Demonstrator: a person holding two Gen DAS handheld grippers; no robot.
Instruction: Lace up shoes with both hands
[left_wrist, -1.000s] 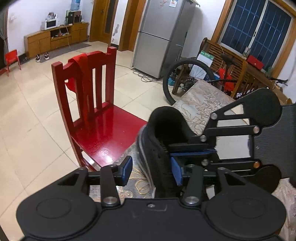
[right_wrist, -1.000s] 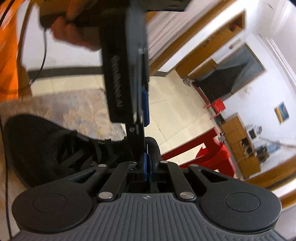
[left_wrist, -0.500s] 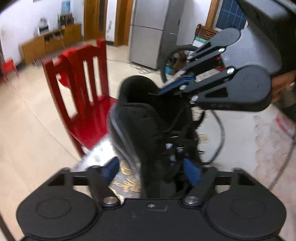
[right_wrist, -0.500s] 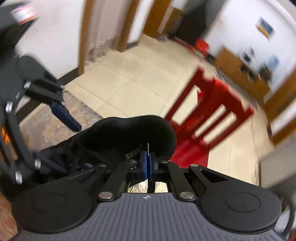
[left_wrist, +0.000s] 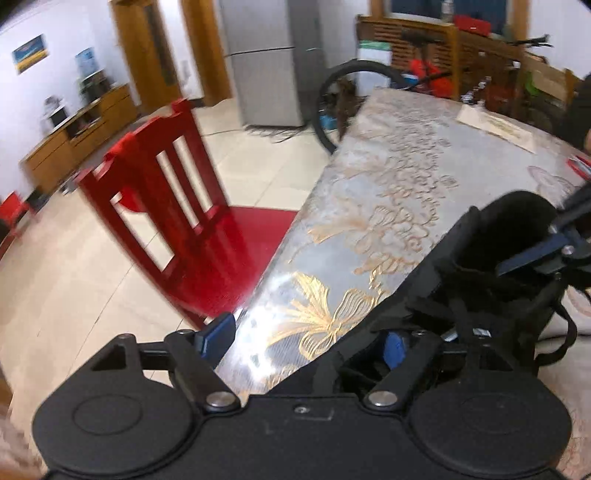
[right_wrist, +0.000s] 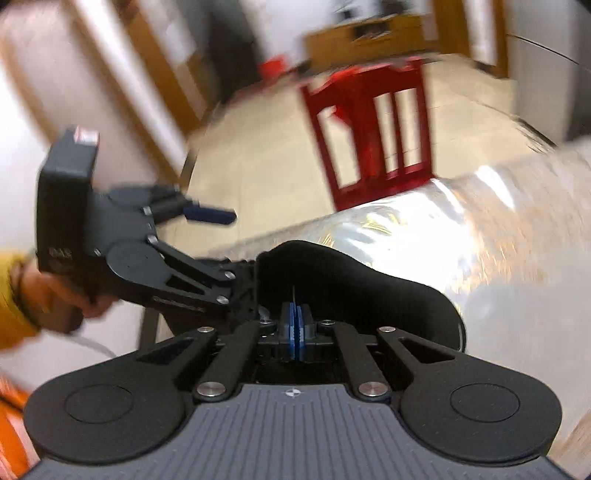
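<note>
Your left tongs have spread wide beside the shoe; right tongs stay pressed together at the collar, 12 o'clock. Re-grip a lace next.

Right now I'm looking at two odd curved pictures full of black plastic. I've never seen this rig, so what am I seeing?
There is no robot arm: a person holds a two-finger gripper in each hand, and a wide-angle camera on each looks along its fingers.

In the left view, the left gripper stands wide open, one blue pad beside the black shoe and its loose laces.

In the right view, the right gripper is shut at the shoe's collar. Whether it pinches a lace, I cannot tell. The person's hand holds the left gripper there.

The shoe lies on a table with a patterned cloth, and a red chair stands beside it.
</note>
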